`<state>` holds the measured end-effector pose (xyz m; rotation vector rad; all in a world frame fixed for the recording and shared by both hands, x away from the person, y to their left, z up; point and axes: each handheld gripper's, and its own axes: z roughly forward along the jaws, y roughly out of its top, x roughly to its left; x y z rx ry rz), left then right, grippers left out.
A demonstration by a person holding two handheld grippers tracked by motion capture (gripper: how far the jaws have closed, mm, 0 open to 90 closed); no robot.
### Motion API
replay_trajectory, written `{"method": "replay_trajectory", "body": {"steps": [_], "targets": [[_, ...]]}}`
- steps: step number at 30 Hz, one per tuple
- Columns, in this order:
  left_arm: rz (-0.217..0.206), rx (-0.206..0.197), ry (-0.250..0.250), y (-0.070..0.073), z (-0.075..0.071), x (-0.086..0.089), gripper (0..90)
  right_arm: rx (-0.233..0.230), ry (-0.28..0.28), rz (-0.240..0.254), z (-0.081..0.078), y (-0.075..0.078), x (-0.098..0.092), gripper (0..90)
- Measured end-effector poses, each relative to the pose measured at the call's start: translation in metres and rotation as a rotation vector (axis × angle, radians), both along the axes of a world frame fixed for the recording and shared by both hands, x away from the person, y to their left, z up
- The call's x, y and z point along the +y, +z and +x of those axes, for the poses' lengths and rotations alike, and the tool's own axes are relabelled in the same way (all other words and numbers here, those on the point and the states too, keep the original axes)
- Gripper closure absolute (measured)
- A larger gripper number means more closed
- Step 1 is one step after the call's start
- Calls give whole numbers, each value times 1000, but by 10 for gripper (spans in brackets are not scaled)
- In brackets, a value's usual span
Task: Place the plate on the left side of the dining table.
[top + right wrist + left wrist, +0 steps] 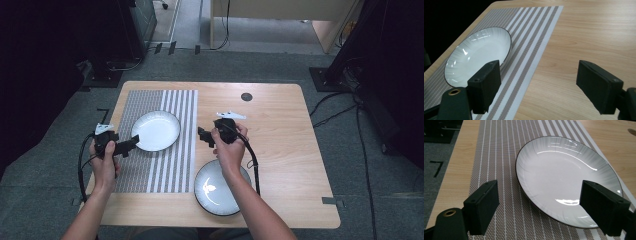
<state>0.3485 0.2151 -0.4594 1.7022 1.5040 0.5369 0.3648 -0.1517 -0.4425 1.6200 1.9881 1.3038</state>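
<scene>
Both claws stand with jaws spread and nothing between them. Left claw [131,143] hangs low over the striped mat [150,172], jaws pointing at the white plate [155,130] and close to its near left rim; in the left gripper view that claw [549,205] has its two black pads set wide on either side of the plate's [564,177] near rim, not pressing on it. That plate lies flat on the mat [496,157], toward the mat's far half, well in from the table's left edge. Right claw [202,136] is held above bare wood just off the mat's right edge, about mid-table, jaws aimed left toward the white plate; in the right gripper view it [539,85] gapes over the table [594,37], with the mat's [531,50] edge running under its left pad and the white plate [479,55] beyond, apart from the pads. A hand [229,150] grips that claw from behind, its cable trailing back along the forearm. Under that wrist, near the table's front edge, sits a dark plate [220,192] on the wood, just right of the mat's front right corner. Another hand [104,162] holds the left claw near the table's [300,150] left edge.
</scene>
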Motion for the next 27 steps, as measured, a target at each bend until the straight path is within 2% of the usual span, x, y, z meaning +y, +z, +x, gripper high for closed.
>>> {"method": "replay_trajectory", "body": {"steps": [3, 9, 10, 19, 20, 27], "targets": [[11, -11, -14, 2, -7, -2, 159, -10, -5, -21, -6, 2, -9, 196], [19, -20, -35, 3, -19, -6, 152, -14, -13, -21, -14, 3, -25, 192], [18, -24, -41, 3, -22, -6, 140, -17, -18, -30, -20, 3, -33, 190], [34, -46, -66, 6, -39, -10, 123, -22, -37, -39, -35, -1, -60, 185], [34, -51, -80, 6, -43, -10, 113, -31, -38, -64, -39, -2, -68, 183], [49, -52, -94, 4, -54, -11, 97, -21, -50, -66, -51, -7, -91, 181]]}}
